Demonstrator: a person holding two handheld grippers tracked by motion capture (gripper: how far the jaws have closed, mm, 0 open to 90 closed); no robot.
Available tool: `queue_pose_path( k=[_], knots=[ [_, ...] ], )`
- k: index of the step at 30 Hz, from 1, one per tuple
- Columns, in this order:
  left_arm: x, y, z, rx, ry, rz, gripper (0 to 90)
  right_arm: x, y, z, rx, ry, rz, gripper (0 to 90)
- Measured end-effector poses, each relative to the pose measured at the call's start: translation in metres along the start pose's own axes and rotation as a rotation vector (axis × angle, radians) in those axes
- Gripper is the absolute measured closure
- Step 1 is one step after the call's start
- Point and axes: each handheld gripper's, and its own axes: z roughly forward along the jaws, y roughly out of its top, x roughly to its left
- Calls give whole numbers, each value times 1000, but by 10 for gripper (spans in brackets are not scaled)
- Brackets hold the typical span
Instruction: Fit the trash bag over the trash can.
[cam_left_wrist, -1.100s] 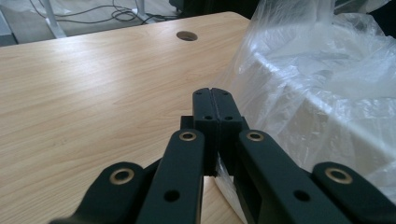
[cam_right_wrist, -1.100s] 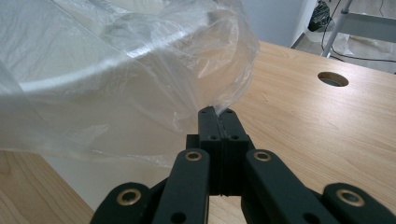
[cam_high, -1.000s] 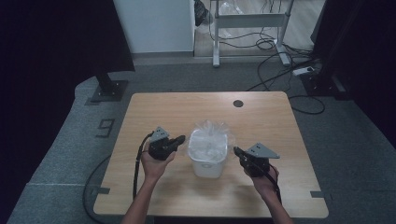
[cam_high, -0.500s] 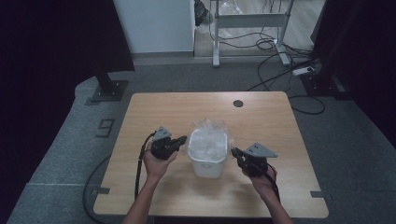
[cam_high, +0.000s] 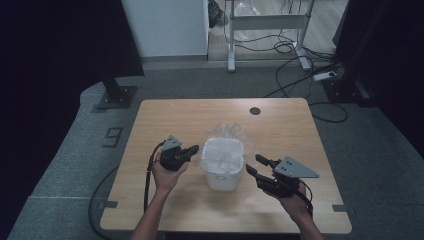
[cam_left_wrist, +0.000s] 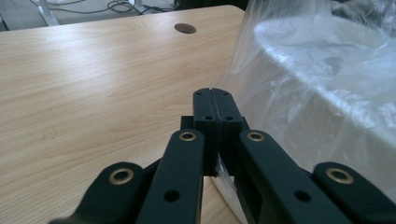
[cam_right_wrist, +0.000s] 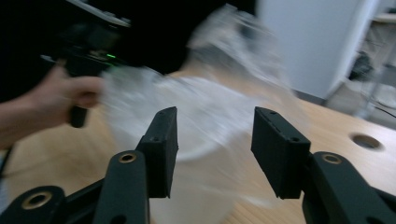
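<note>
The left gripper (cam_high: 192, 149) has its jaws pressed fully together; in the left gripper view a sliver of clear film shows low between them, so it appears to pinch the edge of the plastic bag (cam_left_wrist: 299, 88). It sits at the bin's nine o'clock in the high view, tips pointing toward three o'clock and touching the liner.

The right gripper (cam_high: 255, 165) stands with its jaws wide apart and nothing between them. It is at the bin's four o'clock, just beside the wall, tips pointing toward ten o'clock. In the right gripper view (cam_right_wrist: 212, 140) the bin and bag lie blurred beyond the open jaws, with the left hand (cam_right_wrist: 60, 100) at ten o'clock.

The white bin (cam_high: 222, 172) stands upright near the middle of the wooden table (cam_high: 175, 115), its long axis vertical and its mouth facing straight up. The bag lines it and billows over the rim, most of all toward twelve o'clock (cam_high: 227, 132).

A round cable hole (cam_high: 255, 110) lies at the bin's one o'clock, well apart.
</note>
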Motion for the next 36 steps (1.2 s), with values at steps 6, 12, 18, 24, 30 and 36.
queue_pose_path(
  k=[6,12,18,24,30,36],
  knots=[
    [-3,2,0,3,-4,13,900,18,16,25,34,93,-28,484],
    [-4,4,0,0,-8,18,900,21,16,49,90,152,-4,480],
    [-4,3,0,-1,-1,16,900,29,12,58,123,196,-42,613],
    [-3,3,-3,-5,14,11,900,42,5,53,98,209,-121,865],
    [-2,3,-4,-4,16,10,900,45,-10,49,121,232,-114,885],
    [0,3,-3,5,18,4,900,45,-24,45,122,238,-109,884]
  ],
)
